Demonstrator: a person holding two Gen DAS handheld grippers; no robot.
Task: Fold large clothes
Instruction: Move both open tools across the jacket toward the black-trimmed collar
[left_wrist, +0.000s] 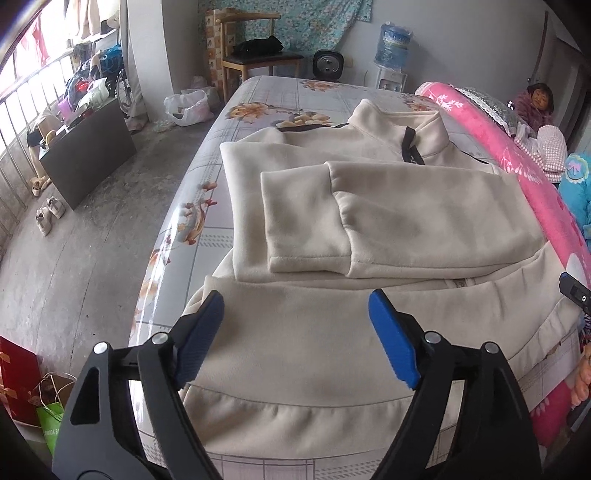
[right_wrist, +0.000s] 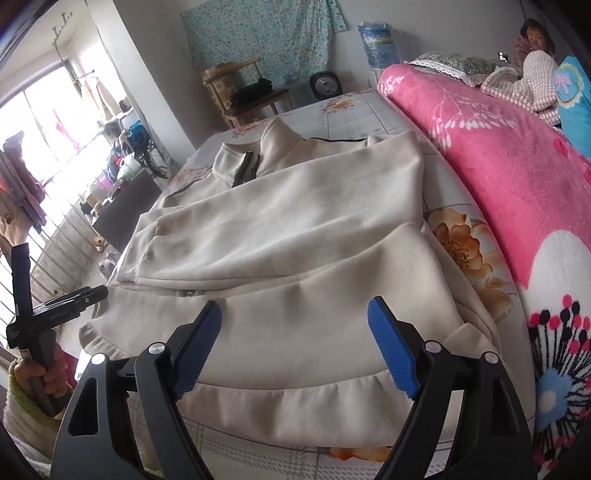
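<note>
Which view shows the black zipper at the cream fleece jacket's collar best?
The right wrist view: the black zipper sits partly open under the collar of the cream fleece jacket, teeth faintly visible. The left wrist view shows only a short dark strip of it beside the collar, farther off.

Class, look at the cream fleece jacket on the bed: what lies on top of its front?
Both sleeves lie folded across the chest of the cream fleece jacket, one overlapping the other. They cover most of the front zip; only the collar end shows.
</note>
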